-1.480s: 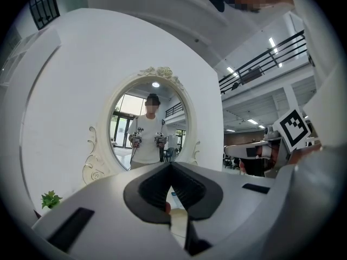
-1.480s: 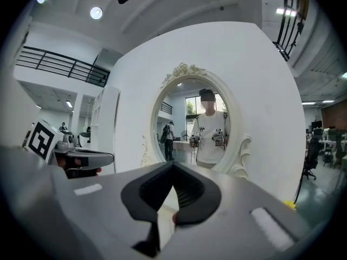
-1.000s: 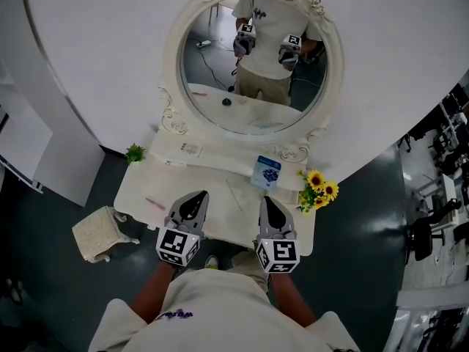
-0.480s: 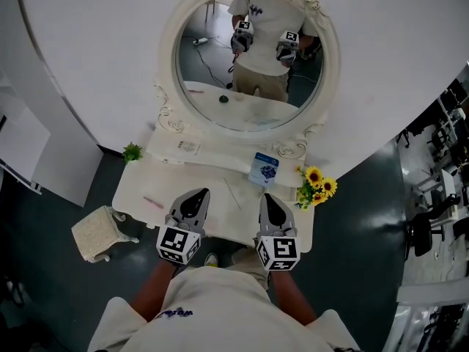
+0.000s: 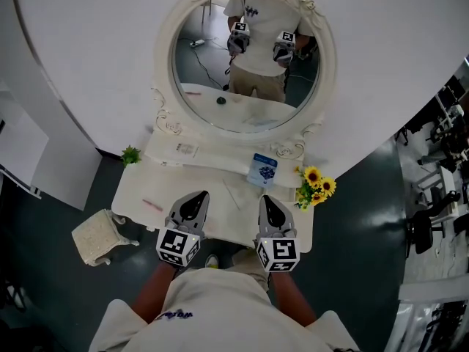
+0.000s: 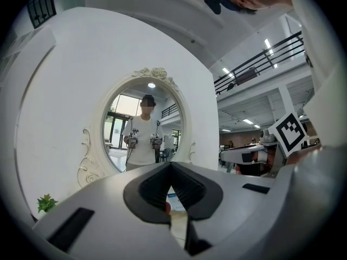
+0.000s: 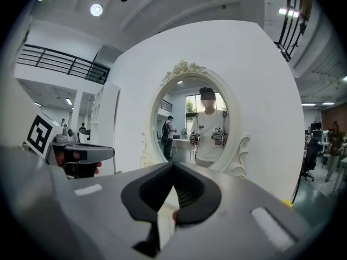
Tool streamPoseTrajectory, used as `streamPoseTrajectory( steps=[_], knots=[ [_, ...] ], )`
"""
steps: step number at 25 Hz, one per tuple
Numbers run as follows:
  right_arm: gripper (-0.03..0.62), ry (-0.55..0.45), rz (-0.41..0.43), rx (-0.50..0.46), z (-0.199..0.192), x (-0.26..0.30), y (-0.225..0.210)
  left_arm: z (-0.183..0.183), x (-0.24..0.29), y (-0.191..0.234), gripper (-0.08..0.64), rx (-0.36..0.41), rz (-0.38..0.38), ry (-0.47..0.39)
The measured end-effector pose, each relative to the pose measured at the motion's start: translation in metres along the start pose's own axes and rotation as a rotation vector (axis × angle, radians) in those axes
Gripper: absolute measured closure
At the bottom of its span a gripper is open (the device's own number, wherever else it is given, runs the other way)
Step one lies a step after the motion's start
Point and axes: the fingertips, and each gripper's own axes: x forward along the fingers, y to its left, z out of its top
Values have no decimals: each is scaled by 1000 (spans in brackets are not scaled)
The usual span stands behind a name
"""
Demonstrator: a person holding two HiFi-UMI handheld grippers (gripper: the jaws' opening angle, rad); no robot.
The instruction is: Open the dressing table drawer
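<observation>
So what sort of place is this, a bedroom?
Probably a staged set in a big workspace: a white dressing table and ornate oval mirror against a freestanding curved wall, office chairs beyond.

Dressing table [image 5: 139, 189] front hidden below its top, blue box [image 5: 264, 171] print too small to read

The left gripper [image 5: 196, 199] and right gripper [image 5: 266, 201] point forward, side by side. Both pairs of fingers are closed, empty.

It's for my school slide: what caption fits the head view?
Both shut, left claw and right claw hover over the white dressing table before its oval mirror.
</observation>
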Motion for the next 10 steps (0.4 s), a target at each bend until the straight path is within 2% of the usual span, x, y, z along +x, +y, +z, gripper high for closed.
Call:
streamPoseTrajectory(
  steps=[10],
  knots=[
    [581, 5, -9, -24, 3, 9, 3, 0, 3, 4, 552, -12, -19, 11]
  ],
)
